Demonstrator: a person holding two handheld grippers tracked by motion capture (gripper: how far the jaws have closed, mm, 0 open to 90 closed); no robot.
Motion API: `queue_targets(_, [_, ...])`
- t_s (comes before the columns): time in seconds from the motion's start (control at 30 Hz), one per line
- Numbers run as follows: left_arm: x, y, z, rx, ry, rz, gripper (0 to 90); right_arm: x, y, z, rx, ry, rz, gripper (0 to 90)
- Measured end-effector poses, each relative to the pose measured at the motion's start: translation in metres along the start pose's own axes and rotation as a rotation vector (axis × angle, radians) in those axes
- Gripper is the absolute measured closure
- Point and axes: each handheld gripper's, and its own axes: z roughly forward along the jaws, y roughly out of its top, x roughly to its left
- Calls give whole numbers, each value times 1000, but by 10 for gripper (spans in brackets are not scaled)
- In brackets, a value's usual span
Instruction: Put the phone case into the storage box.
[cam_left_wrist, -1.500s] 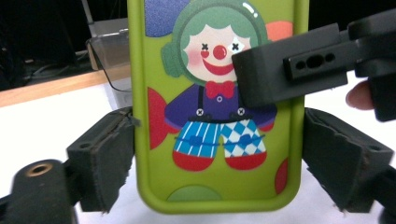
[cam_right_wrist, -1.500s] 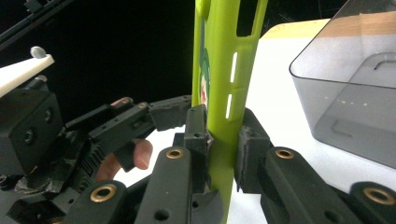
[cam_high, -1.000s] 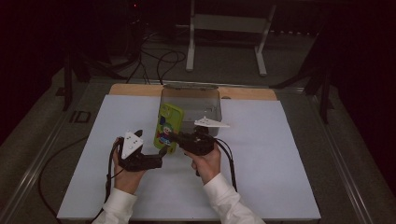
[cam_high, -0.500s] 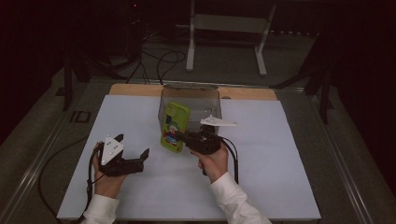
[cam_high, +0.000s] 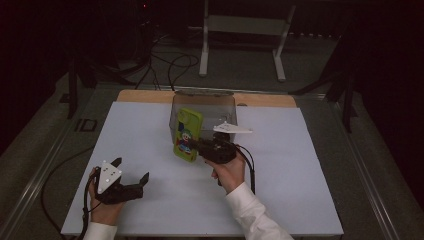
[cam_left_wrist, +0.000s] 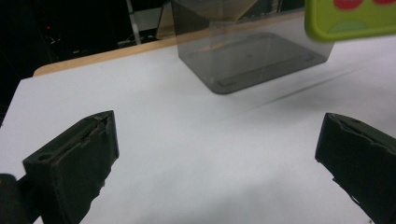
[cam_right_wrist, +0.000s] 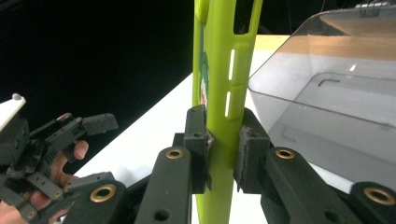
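So the right tool (cam_high: 192, 145) was clamped on the lime-green phone case (cam_high: 188, 135), gripping it by its lower edge and holding it upright, up off the desk (cam_high: 300, 165). In the right gripper view you could see both pads (cam_right_wrist: 196, 140) squeezed flat against the two faces of the case (cam_right_wrist: 219, 93), with the cut-out slots on its side edge facing the camera. The case sat just in front of the smoky clear plastic box (cam_high: 205, 107), which stood at the far middle of the white desk top, and from above it overlapped the box's near left wall. Couldn't tell whether it was actually touching the box or just hanging in front of it.

The left tool (cam_high: 134, 172) was way over at the near left of the desk, well apart from the case, jaws spread wide with nothing between them. Its own view showed bare white desk (cam_left_wrist: 187, 154) between the two black jaws, the box (cam_left_wrist: 252, 60) further off, and a corner of the green case (cam_left_wrist: 350, 18) at the top right.
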Motion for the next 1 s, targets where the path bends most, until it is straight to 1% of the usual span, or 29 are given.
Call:
queue_targets(0.07, [0,-2,0,1,2,3,1,0,2,0,2,-1,4,780])
queue_targets(0.13, [0,-3,1,10,10,11,1,0,4,0,11,6,22,780])
queue_targets(0.27, [2,-6,2,10,14,10,1,-1,6,2,25,1,33,780])
queue_targets(0.5, [2,-9,2,3,25,11,1,0,12,7,59,-14,30,780])
queue_targets(0.7, [0,-10,2,-4,35,24,1,0,17,9,88,-27,20,780])
queue_targets(0.77, [-1,-11,2,-4,38,26,1,-1,20,9,102,-27,28,780])
queue_targets(0.83, [-1,-11,3,-5,38,29,1,-1,23,8,111,-35,26,779])
queue_targets(1.0, [-2,-12,4,-2,40,37,1,-1,30,7,137,-36,17,779])
